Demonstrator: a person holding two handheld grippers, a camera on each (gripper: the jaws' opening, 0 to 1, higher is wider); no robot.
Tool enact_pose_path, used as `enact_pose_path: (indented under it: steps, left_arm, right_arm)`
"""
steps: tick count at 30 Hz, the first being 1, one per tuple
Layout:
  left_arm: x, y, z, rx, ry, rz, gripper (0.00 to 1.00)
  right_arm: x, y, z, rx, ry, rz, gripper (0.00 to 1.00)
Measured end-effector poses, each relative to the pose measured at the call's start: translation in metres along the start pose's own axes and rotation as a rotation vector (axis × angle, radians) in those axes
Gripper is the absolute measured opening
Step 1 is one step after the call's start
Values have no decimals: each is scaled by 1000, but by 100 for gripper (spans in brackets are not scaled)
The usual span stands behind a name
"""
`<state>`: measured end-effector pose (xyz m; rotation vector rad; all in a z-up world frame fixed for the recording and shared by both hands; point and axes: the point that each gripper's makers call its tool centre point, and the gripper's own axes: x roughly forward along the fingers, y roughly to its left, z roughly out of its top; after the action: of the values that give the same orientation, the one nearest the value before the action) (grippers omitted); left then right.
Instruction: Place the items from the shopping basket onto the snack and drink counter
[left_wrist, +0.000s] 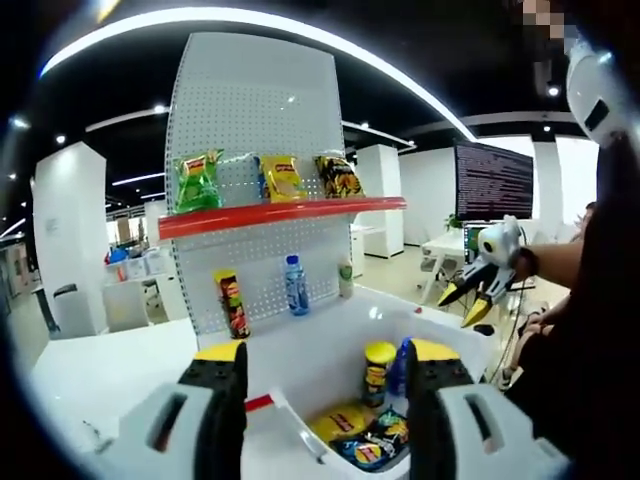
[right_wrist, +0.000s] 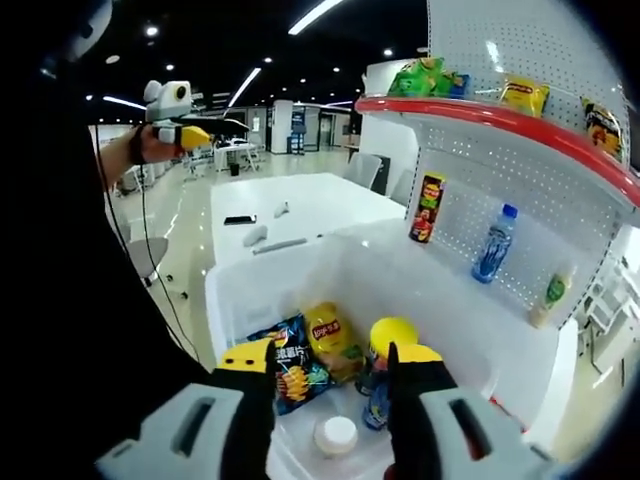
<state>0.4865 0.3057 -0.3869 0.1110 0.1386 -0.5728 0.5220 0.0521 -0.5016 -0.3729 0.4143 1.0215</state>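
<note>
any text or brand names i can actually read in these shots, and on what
No text can be read with certainty.
Yellow chip bag in the white basket: red round logo, lettering too blurred.
Dark blue chip bag: light characters, too small to make out.
Chip bags on the red shelf: logos show, words illegible.
Canister on the counter: print too small.
Blue bottle: label unreadable.
Wall screen: rows of text, too fine to read.

Legible text: none that can be read with certainty. Red logo patches appear on the green chip bag (left_wrist: 197, 180) and yellow chip bag (left_wrist: 283, 178) on the red shelf (left_wrist: 280, 215), and on the yellow bag (right_wrist: 328, 335) in the basket (right_wrist: 240, 290), but their lettering is too blurred. The dark bag (right_wrist: 290, 365) bears large characters, and the wall screen (left_wrist: 493, 182) shows rows of text, both unreadable.
</note>
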Motion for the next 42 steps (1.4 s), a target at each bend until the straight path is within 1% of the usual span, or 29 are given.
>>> enact_pose_path:
  steps: [8,11,15,21,33,38,42]
  left_arm:
    - [-6,5,-1,-2,7,13,64]
    - [-10,8,-1,-5,3,22,64]
    - [-13,9,-3,-7,2,29,64]
    - [-22,15,-3,-12,-3,50,64]
    - [-34,16,0,-17,-16,69,63]
    - [-39,18,-1,-24,-19,83,64]
    - [-42,16,-2,-26,-14,83,65]
  right_arm:
    - [14,2,6,-70,31,18,45]
    - [19,3,10,-84,30,31,45]
    - [26,5,11,-102,43,50,45]
    - [43,16,7,-141,84,93,45]
    - [74,33,3,-180,126,157,46]
    - [89,38,-3,-199,149,182,47]
    - [100,43,-7,-199,154,207,49]
